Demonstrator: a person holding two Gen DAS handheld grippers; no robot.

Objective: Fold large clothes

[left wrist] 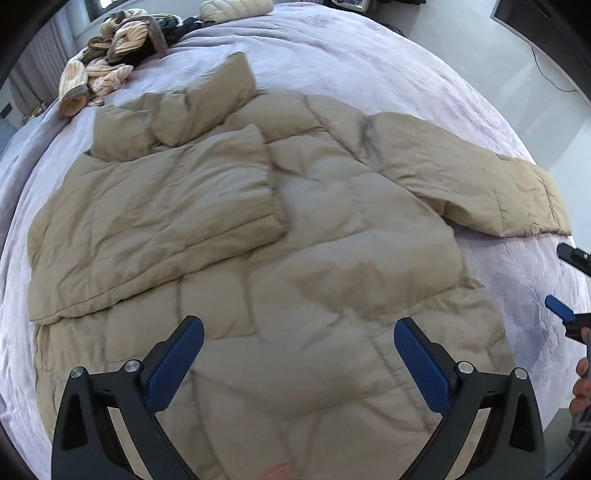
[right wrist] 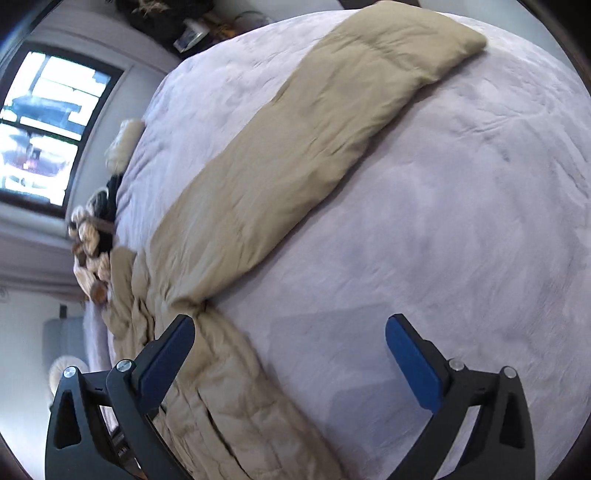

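A large beige puffer jacket (left wrist: 280, 236) lies spread on the lilac bed cover (left wrist: 369, 62). Its left sleeve (left wrist: 155, 225) is folded across the body; its right sleeve (left wrist: 476, 177) stretches out to the right. My left gripper (left wrist: 299, 332) is open and empty, just above the jacket's hem. My right gripper (right wrist: 290, 332) is open and empty, hovering over the bed beside the jacket's edge, with the outstretched sleeve (right wrist: 314, 136) ahead of it. The right gripper also shows at the right edge of the left wrist view (left wrist: 569, 284).
A heap of striped and dark clothes (left wrist: 110, 62) lies at the bed's far left corner. A cream quilted item (left wrist: 236, 7) sits at the far edge. A window (right wrist: 44, 125) is to the left. Floor lies beyond the bed (left wrist: 461, 33).
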